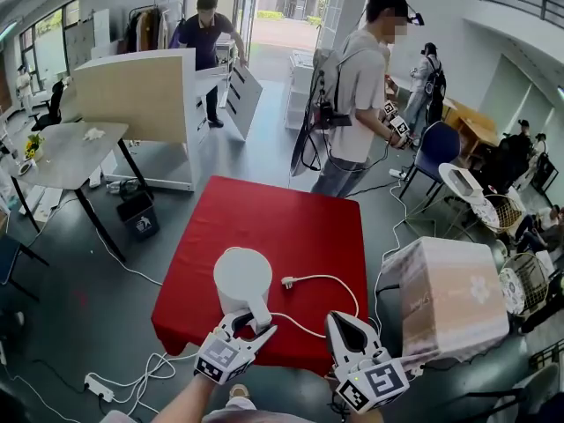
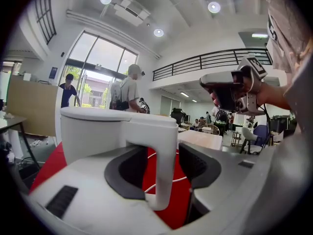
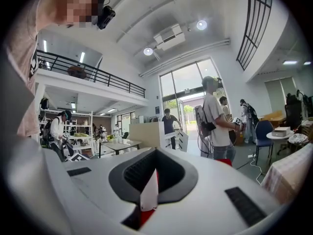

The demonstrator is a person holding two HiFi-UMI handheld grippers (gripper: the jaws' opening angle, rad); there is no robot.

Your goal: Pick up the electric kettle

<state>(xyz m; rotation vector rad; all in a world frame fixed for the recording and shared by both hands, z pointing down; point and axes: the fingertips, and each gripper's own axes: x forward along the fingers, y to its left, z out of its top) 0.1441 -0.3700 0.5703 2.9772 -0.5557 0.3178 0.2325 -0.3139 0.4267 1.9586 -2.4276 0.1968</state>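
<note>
A white electric kettle (image 1: 242, 278) stands on the red-clothed table (image 1: 304, 218) near its front edge. Its handle (image 1: 258, 311) faces me. My left gripper (image 1: 249, 322) is open, one jaw on each side of that handle. In the left gripper view the handle (image 2: 165, 155) runs upright between the dark pads (image 2: 198, 164), with a gap of red cloth on the right side. The kettle's white cord (image 1: 328, 280) and plug (image 1: 287, 282) lie loose to its right. My right gripper (image 1: 345, 326) is shut and empty, hovering at the table's front right; its pads (image 3: 168, 173) meet.
A person (image 1: 359, 86) with grippers stands just beyond the table's far edge. A cloth-covered box (image 1: 454, 293) sits close at the right. A power strip (image 1: 97, 384) and cables lie on the floor at front left. A grey table (image 1: 66, 152) and black bin (image 1: 139, 214) stand left.
</note>
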